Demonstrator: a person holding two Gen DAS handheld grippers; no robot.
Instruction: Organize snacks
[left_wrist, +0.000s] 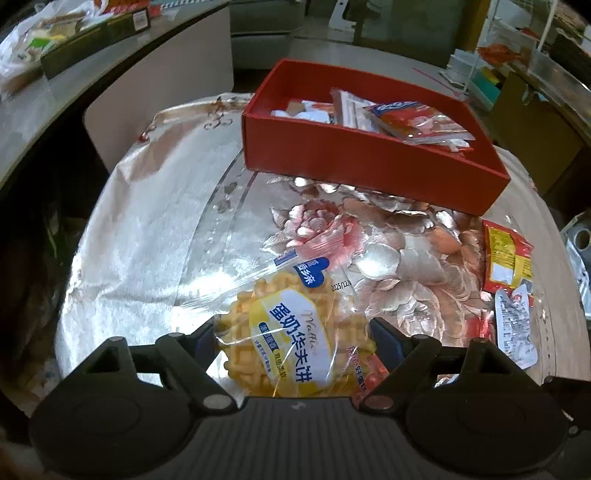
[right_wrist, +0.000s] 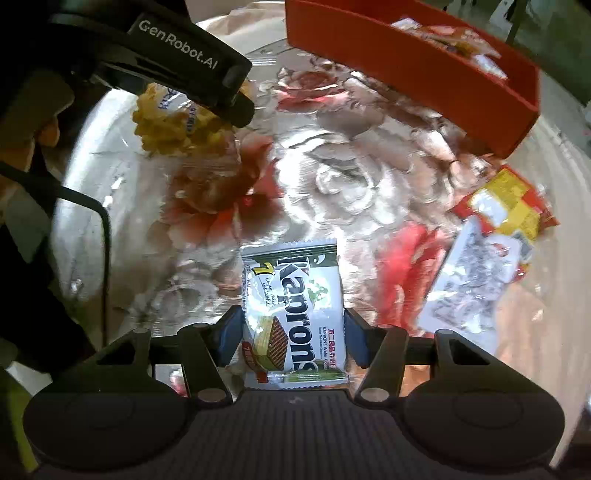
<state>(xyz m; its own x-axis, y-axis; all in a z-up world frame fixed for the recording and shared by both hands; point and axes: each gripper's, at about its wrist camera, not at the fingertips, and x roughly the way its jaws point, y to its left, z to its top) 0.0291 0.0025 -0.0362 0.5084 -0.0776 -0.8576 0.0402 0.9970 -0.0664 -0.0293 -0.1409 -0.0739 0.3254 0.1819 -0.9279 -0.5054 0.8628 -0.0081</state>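
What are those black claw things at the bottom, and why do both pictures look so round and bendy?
They are two grippers a person holds, one per hand. Each carries a fisheye camera looking along its fingers, which bends the picture. The left gripper has a yellow waffle packet between its fingers. The right gripper squeezes a white Kaprons wafer packet. Both are over a flowery tablecloth. Behind sits a red box already holding snacks. A red-and-yellow packet and a white packet lie loose.
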